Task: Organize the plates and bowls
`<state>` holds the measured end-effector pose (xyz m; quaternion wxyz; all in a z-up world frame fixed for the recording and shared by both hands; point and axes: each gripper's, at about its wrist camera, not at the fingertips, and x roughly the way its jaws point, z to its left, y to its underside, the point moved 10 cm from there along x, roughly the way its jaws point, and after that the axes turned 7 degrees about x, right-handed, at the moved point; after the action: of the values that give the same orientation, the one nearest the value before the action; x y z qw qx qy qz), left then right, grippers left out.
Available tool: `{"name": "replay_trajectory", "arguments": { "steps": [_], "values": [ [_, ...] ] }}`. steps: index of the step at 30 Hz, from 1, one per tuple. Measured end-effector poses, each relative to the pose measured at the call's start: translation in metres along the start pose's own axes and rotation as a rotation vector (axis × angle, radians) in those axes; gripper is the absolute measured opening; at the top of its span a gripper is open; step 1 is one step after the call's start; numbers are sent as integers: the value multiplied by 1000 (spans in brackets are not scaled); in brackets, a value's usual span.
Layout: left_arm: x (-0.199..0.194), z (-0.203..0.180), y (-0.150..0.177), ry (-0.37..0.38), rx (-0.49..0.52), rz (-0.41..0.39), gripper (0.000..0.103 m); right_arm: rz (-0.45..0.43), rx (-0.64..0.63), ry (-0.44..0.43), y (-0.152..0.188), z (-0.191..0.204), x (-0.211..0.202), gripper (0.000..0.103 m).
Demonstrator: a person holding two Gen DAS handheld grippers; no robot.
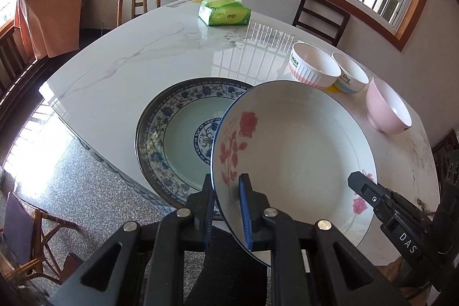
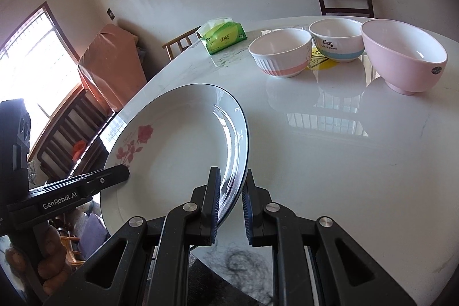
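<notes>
A white plate with red roses (image 1: 295, 151) is held tilted above the marble table (image 1: 137, 59); it also shows in the right wrist view (image 2: 178, 145). My left gripper (image 1: 228, 191) is shut on its near-left rim. My right gripper (image 2: 231, 191) is shut on its opposite rim and shows in the left wrist view (image 1: 373, 194). A blue-patterned plate (image 1: 178, 134) lies flat on the table, partly under the rose plate. Three bowls stand at the right: a ribbed white-and-pink one (image 2: 279, 55), a "Dog" bowl (image 2: 335, 40) and a pink one (image 2: 401, 56).
A green tissue pack (image 1: 223, 12) lies at the far side of the table. Wooden chairs (image 1: 140, 2) stand around it. The table's near edge (image 1: 109, 162) drops to a speckled floor. A yellow mat (image 2: 321, 62) lies between the bowls.
</notes>
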<state>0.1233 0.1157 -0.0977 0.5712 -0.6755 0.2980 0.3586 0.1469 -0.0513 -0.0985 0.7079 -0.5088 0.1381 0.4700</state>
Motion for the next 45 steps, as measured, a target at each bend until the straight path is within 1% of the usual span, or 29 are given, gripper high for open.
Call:
{"name": "replay_trajectory", "arguments": {
  "steps": [7, 23, 45],
  "values": [
    [2, 12, -2, -8, -15, -5, 17, 13, -23, -1, 1, 9, 10, 15],
    [18, 34, -9, -18, -45, 10, 17, 45, -45, 1, 0, 21, 28, 15],
    [25, 52, -13, -32, -72, 17, 17, 69, -69, 2, -3, 36, 45, 15]
  ]
}}
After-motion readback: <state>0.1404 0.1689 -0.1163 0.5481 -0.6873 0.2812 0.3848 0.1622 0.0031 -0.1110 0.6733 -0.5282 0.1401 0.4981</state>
